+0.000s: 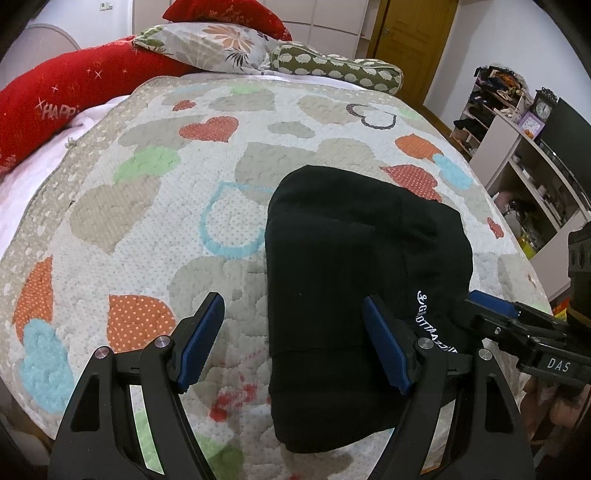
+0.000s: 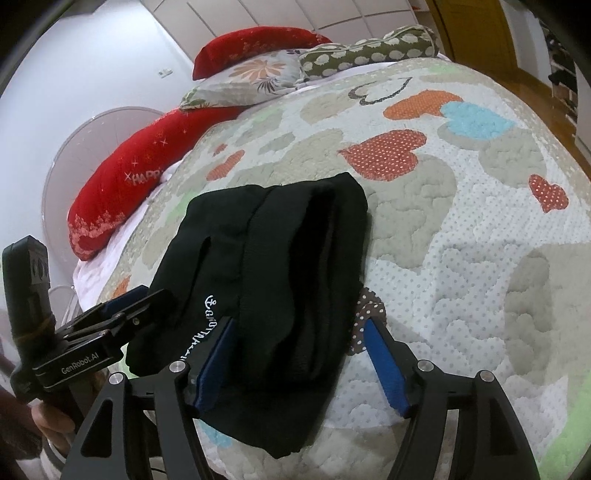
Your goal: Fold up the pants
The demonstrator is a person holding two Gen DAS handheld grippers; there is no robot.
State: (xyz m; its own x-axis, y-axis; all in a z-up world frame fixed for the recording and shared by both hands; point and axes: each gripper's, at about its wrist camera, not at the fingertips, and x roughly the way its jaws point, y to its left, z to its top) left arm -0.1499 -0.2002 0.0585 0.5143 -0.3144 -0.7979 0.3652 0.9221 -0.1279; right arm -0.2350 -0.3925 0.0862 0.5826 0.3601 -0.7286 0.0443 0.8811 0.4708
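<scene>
Black pants [image 1: 343, 266] lie folded in a compact stack on the heart-patterned quilt [image 1: 166, 206], with white lettering near their near edge. My left gripper [image 1: 291, 339] is open just above the quilt, its right finger over the pants' near left part. My right gripper [image 2: 299, 358] is open, its jaws astride the near end of the pants [image 2: 280, 258]. Each gripper shows in the other's view, the right one [image 1: 491, 306] at the pants' right edge, the left one [image 2: 125, 302] at their left edge. Neither holds cloth.
Red bolster pillows [image 1: 62, 99], a floral pillow [image 1: 214, 48] and a green dotted bolster [image 1: 332, 66] lie at the bed's head. Shelves with clutter [image 1: 517, 162] and a wooden door [image 1: 410, 33] stand to the right of the bed.
</scene>
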